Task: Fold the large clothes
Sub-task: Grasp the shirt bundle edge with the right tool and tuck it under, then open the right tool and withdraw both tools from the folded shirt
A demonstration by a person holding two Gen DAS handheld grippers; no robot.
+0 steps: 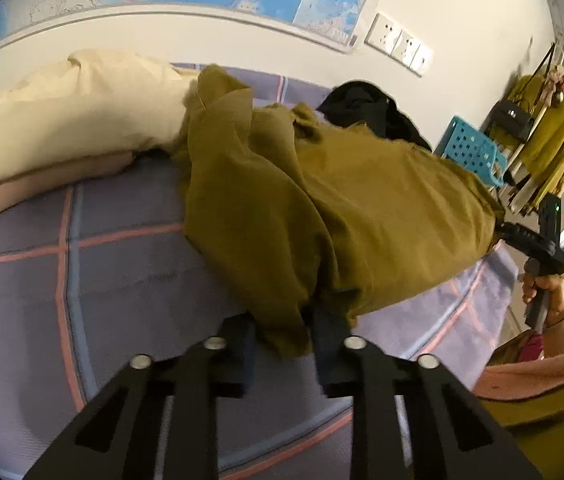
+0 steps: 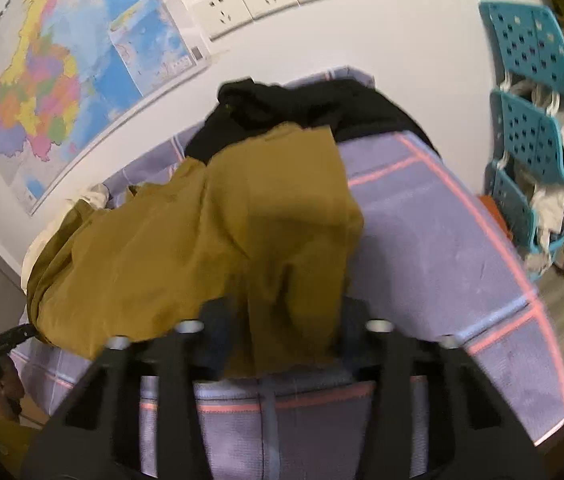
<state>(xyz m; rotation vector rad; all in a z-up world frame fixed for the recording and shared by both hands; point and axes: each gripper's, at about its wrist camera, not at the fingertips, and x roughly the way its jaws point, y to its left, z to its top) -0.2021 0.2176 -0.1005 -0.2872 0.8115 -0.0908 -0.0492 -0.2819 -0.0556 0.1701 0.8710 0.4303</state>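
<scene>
On the bed: the olive garment is lying in a rumpled heap across the checked bedsheet, its near hem reaching toward both grippers.
Left gripper: the left gripper is pinching the near corner of the olive garment, cloth bunching between its narrowed jaws.
Right gripper: the right gripper is gripping the garment's other near edge, a fold of fabric hanging between its jaws and hiding the pads.
Step in hand: both corners of the olive garment are being secured, so the person appears to be starting the spread-out that comes before any fold.
Next move: judging by the heap, the two grippers are needing to lift and draw apart, pulling the olive garment flat on the bedsheet before a fold line can be set.
Behind the olive garment: a black garment is lying partly under its far edge and may be dragging along with it.
Left of the olive garment: a cream pillow is touching the far sleeve area, limiting room for spreading that way.
Right of the olive garment: a blue basket rack is standing off the bed, well apart.
Above the olive garment: a wall map and wall sockets are hanging clear of the work.
</scene>
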